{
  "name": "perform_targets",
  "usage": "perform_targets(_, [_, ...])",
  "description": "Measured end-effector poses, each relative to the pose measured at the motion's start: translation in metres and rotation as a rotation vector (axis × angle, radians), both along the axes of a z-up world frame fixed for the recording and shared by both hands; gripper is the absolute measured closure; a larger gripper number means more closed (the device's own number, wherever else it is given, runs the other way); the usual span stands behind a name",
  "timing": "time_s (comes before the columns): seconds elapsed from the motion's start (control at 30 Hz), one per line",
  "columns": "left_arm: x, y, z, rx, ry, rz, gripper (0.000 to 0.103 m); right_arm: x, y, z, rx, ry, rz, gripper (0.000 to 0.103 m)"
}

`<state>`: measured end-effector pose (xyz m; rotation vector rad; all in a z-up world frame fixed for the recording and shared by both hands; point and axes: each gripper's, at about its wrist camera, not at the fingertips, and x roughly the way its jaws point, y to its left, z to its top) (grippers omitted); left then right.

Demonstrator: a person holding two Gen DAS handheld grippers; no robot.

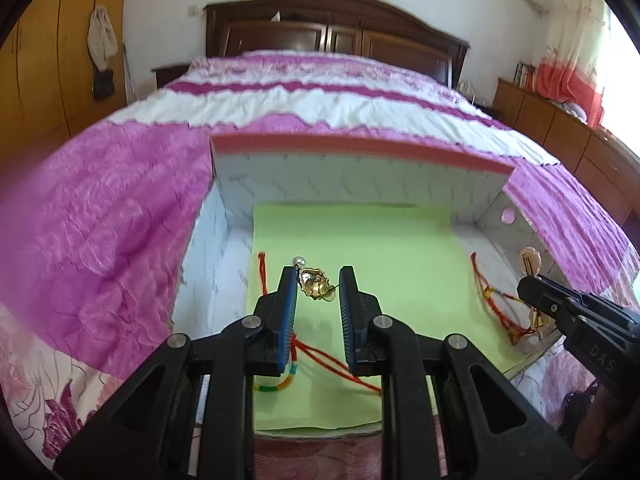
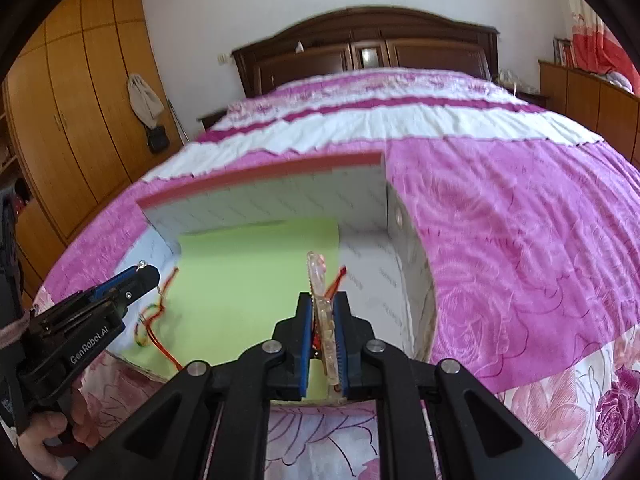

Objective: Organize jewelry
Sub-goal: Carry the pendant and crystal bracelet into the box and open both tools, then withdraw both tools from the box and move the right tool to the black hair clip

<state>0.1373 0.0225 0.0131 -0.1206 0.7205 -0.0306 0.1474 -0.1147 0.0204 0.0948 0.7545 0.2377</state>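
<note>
Pendant [image 1: 316, 285] between left claw [image 1: 319, 280] pads, grip unclear.

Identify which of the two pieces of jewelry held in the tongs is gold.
The gold pendant in the left tongs. It is shiny metal, whereas the clear pinkish piece in the right tongs is translucent.

Left wrist view: close above the open white cardboard box [image 1: 360, 176] on the bed, angled down towards the dark wooden headboard [image 1: 336, 28].
Right wrist view: same facing, further right.
Shared: pale green paper sheet [image 1: 384, 240].
</note>
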Motion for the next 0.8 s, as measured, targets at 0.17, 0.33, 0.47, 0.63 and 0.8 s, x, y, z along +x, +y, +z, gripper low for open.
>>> perform_targets(0.17, [0.006,0.002,-0.012,-0.02,0.087,0.001,0.09,0.003,0.002,-0.005,-0.027,0.031,0.001,0.091])
perform_targets(0.33, [0.006,-0.001,-0.013,-0.022,0.11,-0.012,0.088,0.004,0.004,-0.007,-0.038,0.047,0.003,0.09])
perform_targets(0.47, [0.006,-0.003,-0.012,-0.028,0.125,-0.019,0.077,0.003,0.001,-0.004,-0.004,0.053,0.002,0.08])
perform_targets(0.63, [0.001,-0.005,-0.001,-0.035,0.11,-0.038,0.074,-0.003,0.002,0.005,0.024,0.045,0.01,0.069])
perform_targets(0.8, [-0.011,-0.003,0.017,-0.048,0.059,-0.049,0.074,-0.013,-0.003,0.02,0.087,0.013,0.02,0.066])
